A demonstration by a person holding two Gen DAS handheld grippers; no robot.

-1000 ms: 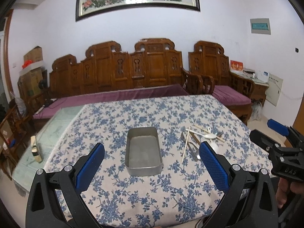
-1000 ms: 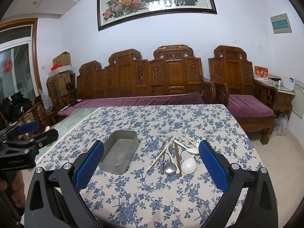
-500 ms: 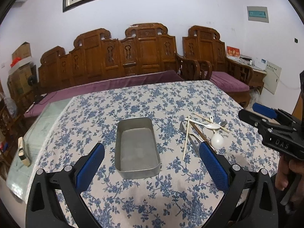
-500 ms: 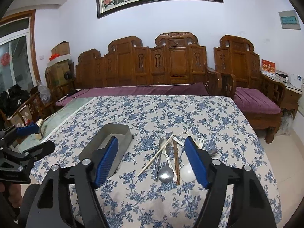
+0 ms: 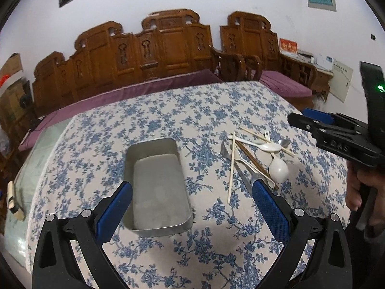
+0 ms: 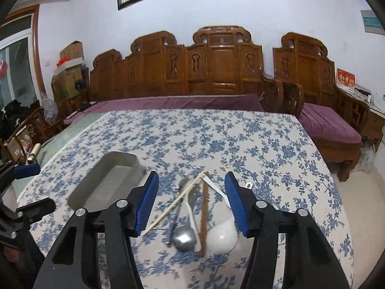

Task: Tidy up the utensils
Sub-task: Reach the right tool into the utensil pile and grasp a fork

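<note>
An empty grey metal tray (image 5: 156, 185) lies on the blue-flowered tablecloth (image 5: 168, 120); it also shows in the right wrist view (image 6: 105, 180). Right of it lies a heap of utensils: a white spoon (image 5: 278, 167), a metal spoon (image 6: 184, 237), pale chopsticks (image 5: 231, 168) and a brown chopstick (image 6: 204, 216). My left gripper (image 5: 192, 190) is open above the tray's near end. My right gripper (image 6: 191, 185) is open, narrower than the left, and hovers over the heap with nothing between its pads; the left wrist view shows it at the right (image 5: 310, 120).
A carved wooden bench with purple cushions (image 6: 216, 77) runs along the table's far side. Another cushioned seat (image 6: 329, 125) stands at the right. Boxes (image 6: 69, 62) are stacked at the back left. The table's right edge (image 6: 336, 192) drops to a tiled floor.
Both grippers have moved forward and down toward the table. The right gripper has narrowed and now sits over the utensil heap. The left gripper stays wide open.
</note>
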